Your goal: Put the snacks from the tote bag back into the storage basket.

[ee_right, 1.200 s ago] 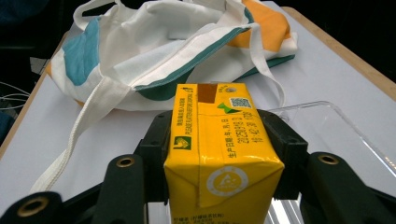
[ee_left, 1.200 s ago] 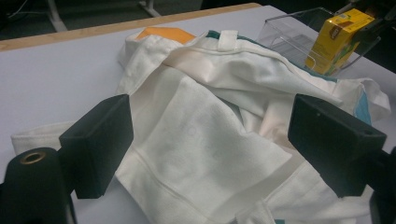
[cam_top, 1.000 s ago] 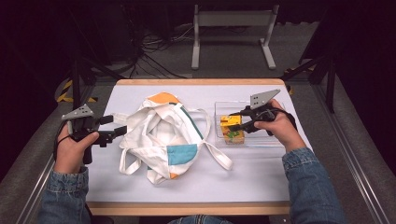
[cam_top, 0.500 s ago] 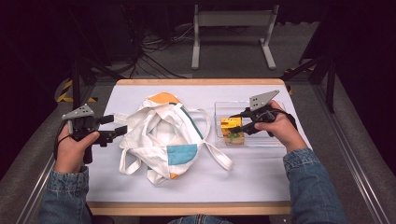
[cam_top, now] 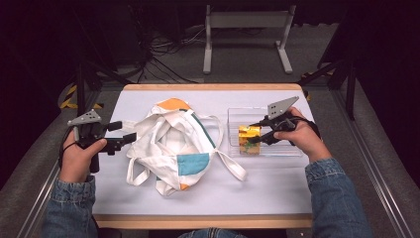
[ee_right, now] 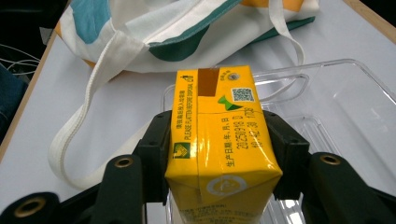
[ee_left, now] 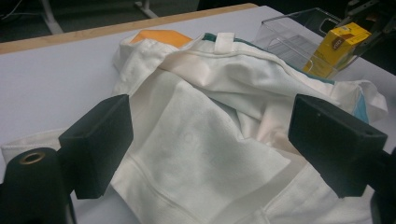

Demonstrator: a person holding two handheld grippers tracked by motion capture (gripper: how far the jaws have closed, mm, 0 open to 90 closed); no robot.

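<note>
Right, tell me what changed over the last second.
Nothing visibly changed. The right tongs stay clamped on the yellow carton over the clear tray, and the left tongs stay open beside the cloth bag on the table.

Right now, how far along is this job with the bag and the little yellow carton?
Early on, it seems. Done: the right gripper has clamped the yellow carton over the clear tray. In hand: the carton is held there, while the left gripper waits open beside the cloth bag, gripping nothing. Left, probably: opening the crumpled bag and placing the carton inside.
</note>
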